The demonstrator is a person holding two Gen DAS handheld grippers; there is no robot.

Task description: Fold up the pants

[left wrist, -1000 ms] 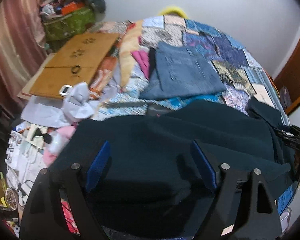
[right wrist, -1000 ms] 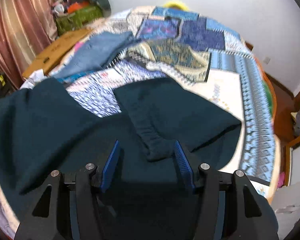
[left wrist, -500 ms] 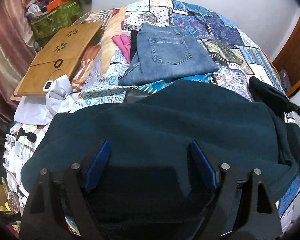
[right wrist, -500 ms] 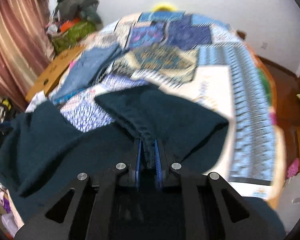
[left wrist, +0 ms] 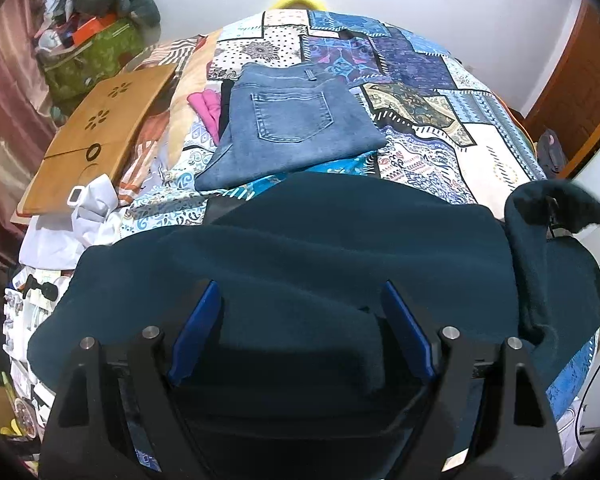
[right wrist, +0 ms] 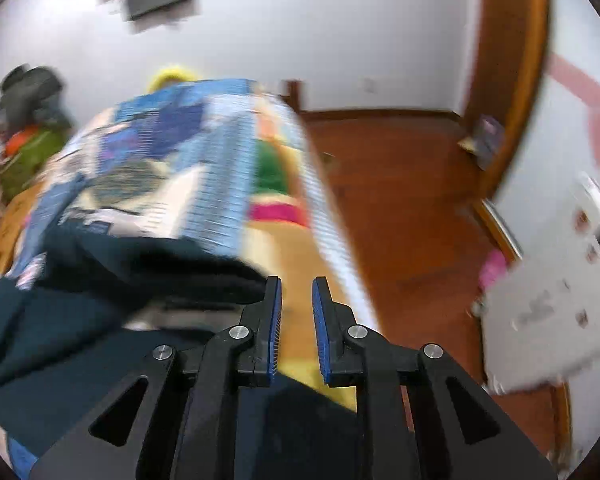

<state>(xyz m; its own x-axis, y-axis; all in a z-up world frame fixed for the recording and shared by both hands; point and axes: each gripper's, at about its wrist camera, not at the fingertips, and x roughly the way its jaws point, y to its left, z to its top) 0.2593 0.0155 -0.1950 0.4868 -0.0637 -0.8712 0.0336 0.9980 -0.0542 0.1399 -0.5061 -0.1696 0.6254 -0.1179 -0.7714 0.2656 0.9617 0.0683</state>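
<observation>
Folding dark pants [left wrist: 340, 248] spread across the bed [left wrist: 420, 92], seemingly at the step of bringing one leg [left wrist: 560, 200], raised at the right edge, over the rest; next, laying it flat with edges matched. Hovering tilted down over the cloth, left gripper [left wrist: 300, 320] spread wide, pinching nothing. Caught in a blur at the bed's side, right gripper [right wrist: 296, 312] just easing its jaws apart to a narrow gap, no cloth visible between the pads.
</observation>
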